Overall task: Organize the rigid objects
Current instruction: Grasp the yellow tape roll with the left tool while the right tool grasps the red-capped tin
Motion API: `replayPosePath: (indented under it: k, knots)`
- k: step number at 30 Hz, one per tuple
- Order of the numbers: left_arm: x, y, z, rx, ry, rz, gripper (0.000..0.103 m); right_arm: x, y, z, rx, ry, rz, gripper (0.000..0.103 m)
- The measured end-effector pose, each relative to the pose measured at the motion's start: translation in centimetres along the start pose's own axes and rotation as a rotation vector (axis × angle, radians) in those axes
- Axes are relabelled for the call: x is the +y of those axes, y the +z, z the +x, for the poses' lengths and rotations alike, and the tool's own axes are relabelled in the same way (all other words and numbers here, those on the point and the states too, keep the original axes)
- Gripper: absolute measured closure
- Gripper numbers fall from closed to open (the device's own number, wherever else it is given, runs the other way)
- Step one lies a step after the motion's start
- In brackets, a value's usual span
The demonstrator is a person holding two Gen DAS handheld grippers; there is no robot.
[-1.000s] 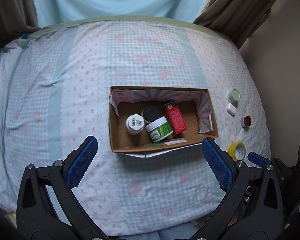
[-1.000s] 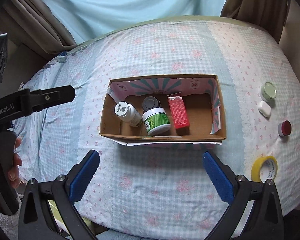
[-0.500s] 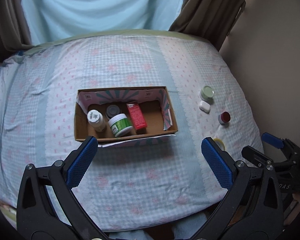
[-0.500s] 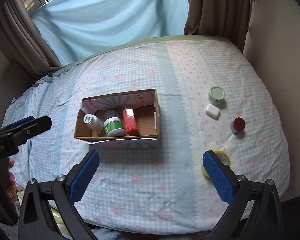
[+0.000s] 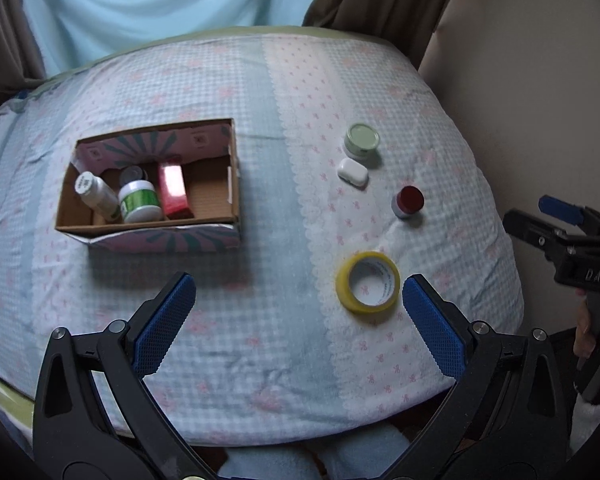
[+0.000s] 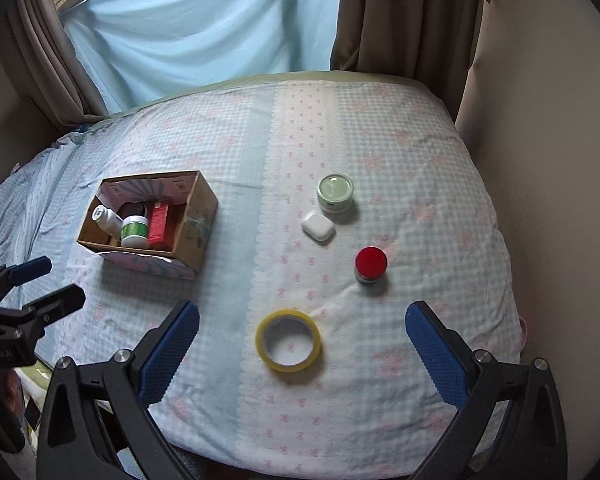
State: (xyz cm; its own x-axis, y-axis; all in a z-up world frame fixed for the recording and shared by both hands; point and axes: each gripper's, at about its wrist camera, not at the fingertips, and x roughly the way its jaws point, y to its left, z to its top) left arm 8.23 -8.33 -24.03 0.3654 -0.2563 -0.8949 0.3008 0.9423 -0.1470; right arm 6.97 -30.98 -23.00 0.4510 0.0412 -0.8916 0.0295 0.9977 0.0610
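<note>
Right wrist view: the right gripper [image 6: 302,334] hangs wide open and empty above the bed [image 6: 420,152], with the yellow tape roll [image 6: 288,340] lying flat between its blue pads. Beyond sit a red-capped jar [image 6: 371,264], a white case [image 6: 318,227] and a green-lidded jar [image 6: 335,193]. The cardboard box [image 6: 196,216] to the left holds a bottle [image 6: 107,219], a tub [image 6: 135,231] and a red carton [image 6: 158,225]. The left gripper [image 5: 299,306] is spread wide too, holding nothing.

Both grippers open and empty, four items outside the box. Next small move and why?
Probably lower the right gripper onto the yellow tape roll: it lies flat on the bed, nearest of the loose items and roughly centred between the open jaws, while the cardboard box has free space at its right end.
</note>
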Motion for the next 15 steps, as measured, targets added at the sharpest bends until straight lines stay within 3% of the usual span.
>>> replayPosePath:
  k: [6,15]
  knots:
    - [-3.4,-4.8,8.9,0.085,-0.031,0.117,0.0,-4.2,-1.8,5.3,0.005,-0.02,0.005,0.0]
    - [-6.9,-10.3,20.5,0.092,-0.089,0.26,0.0,-7.3,-4.3,15.1,-0.006,-0.022,-0.036,0.0]
